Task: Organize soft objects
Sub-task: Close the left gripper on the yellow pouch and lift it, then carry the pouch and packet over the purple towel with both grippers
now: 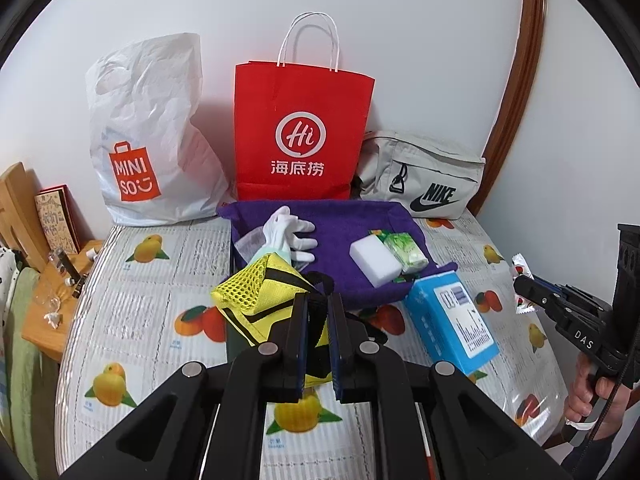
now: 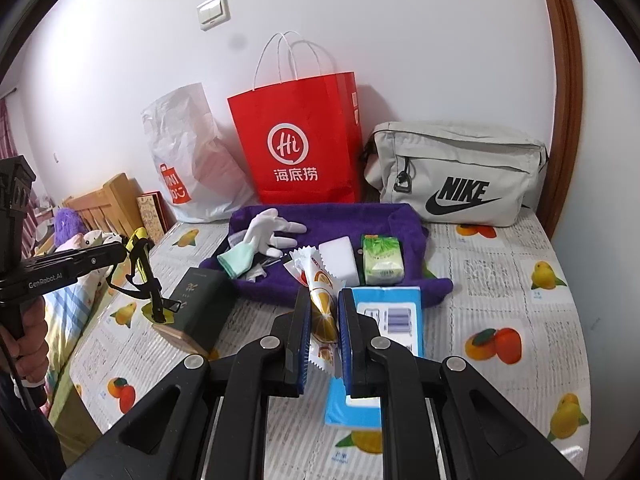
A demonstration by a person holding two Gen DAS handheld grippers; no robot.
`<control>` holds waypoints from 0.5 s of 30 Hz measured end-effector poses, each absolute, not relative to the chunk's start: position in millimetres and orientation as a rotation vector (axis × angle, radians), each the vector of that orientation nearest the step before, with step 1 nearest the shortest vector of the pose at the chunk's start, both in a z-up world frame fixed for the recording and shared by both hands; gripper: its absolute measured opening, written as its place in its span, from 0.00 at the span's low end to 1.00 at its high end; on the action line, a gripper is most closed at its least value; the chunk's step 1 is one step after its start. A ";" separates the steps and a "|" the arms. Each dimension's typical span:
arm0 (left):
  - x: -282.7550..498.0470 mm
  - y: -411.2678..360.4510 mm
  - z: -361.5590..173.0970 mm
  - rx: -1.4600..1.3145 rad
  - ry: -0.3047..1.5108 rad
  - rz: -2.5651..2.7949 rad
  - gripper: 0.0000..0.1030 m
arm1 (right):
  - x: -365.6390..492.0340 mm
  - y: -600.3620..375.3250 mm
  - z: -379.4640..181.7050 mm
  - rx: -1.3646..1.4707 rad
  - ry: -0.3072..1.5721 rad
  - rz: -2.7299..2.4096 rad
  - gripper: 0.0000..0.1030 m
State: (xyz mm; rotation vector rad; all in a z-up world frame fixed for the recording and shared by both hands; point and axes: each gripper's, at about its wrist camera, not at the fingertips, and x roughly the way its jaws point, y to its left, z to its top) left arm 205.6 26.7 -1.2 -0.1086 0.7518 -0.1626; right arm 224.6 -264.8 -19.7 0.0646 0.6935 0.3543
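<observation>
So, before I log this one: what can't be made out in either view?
- Contents of the red paper bag, white plastic bag and grey pouch: walls hide them in both views.
- Blue box print: blurred in both views; right gripper covers part.
- Dark box: the yellow mesh pouch covers it in the left wrist view.

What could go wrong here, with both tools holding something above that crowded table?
The yellow mesh pouch dangles from the left tool by a dark strap, so it could snag the dark box beneath. The right tool pinches a thin snack packet that may slip or crush.
</observation>
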 end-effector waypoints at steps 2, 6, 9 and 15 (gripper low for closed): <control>211.5 27.4 -0.9 -0.110 0.748 -0.163 0.09 | 232.5 -264.0 -20.3 0.062 0.694 0.354 0.12; 230.7 27.6 -4.0 -0.114 0.753 -0.166 0.09 | 249.7 -261.6 -19.0 0.056 0.695 0.345 0.12; 244.6 26.9 -6.2 -0.114 0.758 -0.174 0.09 | 262.1 -258.3 -16.3 0.049 0.688 0.346 0.12; 267.4 26.2 -7.9 -0.110 0.760 -0.188 0.09 | 288.5 -248.9 -12.9 0.039 0.676 0.350 0.12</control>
